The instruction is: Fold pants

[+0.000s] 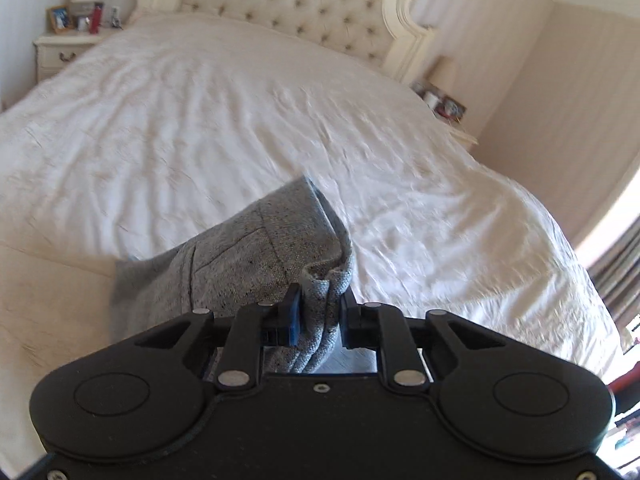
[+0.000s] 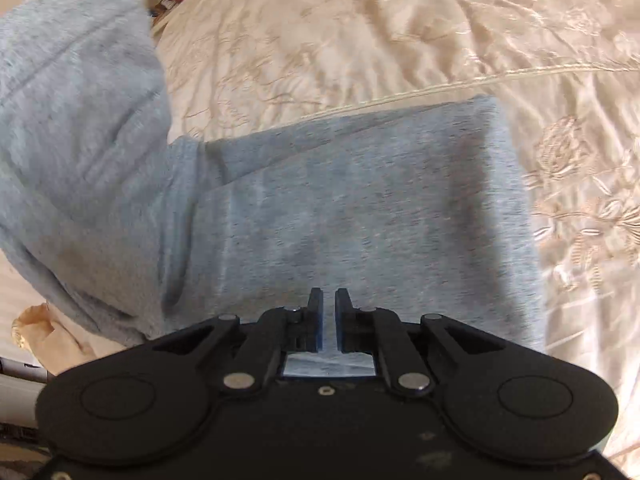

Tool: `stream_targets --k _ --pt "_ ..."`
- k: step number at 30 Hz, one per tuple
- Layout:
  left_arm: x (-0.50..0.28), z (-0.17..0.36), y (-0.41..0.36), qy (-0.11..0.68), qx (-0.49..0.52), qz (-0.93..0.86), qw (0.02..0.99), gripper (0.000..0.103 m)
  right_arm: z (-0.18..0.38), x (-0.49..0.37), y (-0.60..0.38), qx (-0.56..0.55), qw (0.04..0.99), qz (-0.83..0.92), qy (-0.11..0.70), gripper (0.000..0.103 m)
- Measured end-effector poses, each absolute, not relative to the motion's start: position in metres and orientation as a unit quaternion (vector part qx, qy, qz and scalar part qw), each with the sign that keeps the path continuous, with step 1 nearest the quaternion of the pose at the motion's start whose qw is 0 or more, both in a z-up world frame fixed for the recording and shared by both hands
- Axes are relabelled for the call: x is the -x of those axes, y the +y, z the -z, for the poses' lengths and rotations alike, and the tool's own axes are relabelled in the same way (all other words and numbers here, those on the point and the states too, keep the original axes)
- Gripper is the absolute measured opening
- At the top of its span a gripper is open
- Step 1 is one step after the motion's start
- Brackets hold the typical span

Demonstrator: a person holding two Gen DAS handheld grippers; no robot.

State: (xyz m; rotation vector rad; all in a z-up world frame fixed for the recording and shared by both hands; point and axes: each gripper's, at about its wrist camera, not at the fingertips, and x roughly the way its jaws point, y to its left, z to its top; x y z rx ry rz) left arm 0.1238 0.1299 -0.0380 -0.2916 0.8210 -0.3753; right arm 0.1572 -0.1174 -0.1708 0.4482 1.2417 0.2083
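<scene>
Left hand-held gripper (image 1: 318, 312) pinches bunched grey pants (image 1: 248, 256) above bedspread (image 1: 200, 120).

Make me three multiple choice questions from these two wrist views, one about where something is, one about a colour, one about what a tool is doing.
1. Where do the pants lie?
A. on a bed
B. on a wooden floor
C. in a basket

2. What colour are the pants?
A. red
B. grey
C. black

3. What is the left tool doing?
A. hanging open above bare bedding
B. clamped on a bunched fold of the pants
C. holding a lamp

Answers:
1 A, the fabric rests on the cream embroidered bedspread.
2 B, both views show speckled grey cloth.
3 B, a thick fold of cloth sits squeezed between its fingers.
</scene>
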Motion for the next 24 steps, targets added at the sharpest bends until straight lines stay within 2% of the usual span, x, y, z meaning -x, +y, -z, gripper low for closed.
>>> stream_targets --k 3,6,11,14,20,22,24 --pt "-0.134 0.084 0.078 0.466 0.13 0.206 0.85 0.024 0.185 -0.158 -0.149 -0.212 0.776 -0.083 0.588 0.009" --pt "-0.122 0.089 0.059 0.475 0.119 0.21 0.846 0.024 0.191 -0.156 -0.165 -0.204 0.771 -0.091 0.596 0.007" --pt "-0.113 0.076 0.083 0.453 0.109 0.167 0.869 0.025 0.19 -0.148 -0.184 -0.211 0.77 -0.105 0.593 0.008" --pt "-0.118 0.101 0.109 0.484 0.109 0.098 0.862 0.025 0.188 -0.147 -0.191 -0.206 0.771 -0.111 0.592 0.009" --pt "-0.109 0.179 0.155 0.584 0.085 0.023 0.807 0.026 0.16 -0.134 -0.218 -0.178 0.795 -0.106 0.57 0.017" --pt "-0.099 0.182 0.165 0.574 0.103 0.03 0.811 0.028 0.148 -0.133 -0.226 -0.165 0.814 -0.098 0.548 0.027" --pt "-0.094 0.175 0.166 0.575 0.106 0.03 0.811 0.028 0.139 -0.134 -0.232 -0.16 0.83 -0.093 0.527 0.028"
